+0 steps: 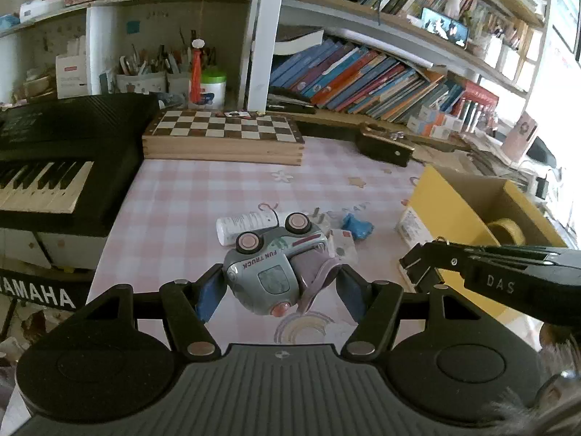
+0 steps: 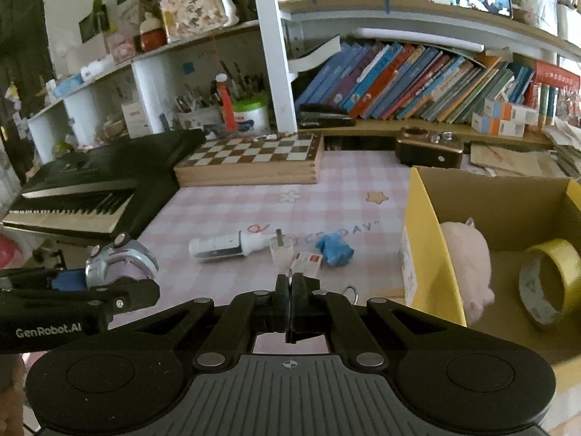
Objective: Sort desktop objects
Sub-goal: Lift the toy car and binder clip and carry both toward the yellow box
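Left gripper [image 1: 277, 290] clamped on grey toy truck [image 1: 276, 272], wheels up, lifted above pink checked table [image 1: 181, 196]. Right gripper [image 2: 290, 303] fully closed, perhaps pinching a thin metal ring [image 2: 290, 276], beside yellow cardboard box [image 2: 425, 239].

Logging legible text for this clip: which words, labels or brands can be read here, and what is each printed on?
"FUN TRUCK": grey toy truck in the left gripper.
"AMAHA", first letter cut off: front of the keyboard stand.
"DAS": right gripper's finger.
"GenRobot.AI": left gripper's arm.
"ICE DAY", partly hidden: tablecloth.
Book spines, white tube, small card: too small or blurred.
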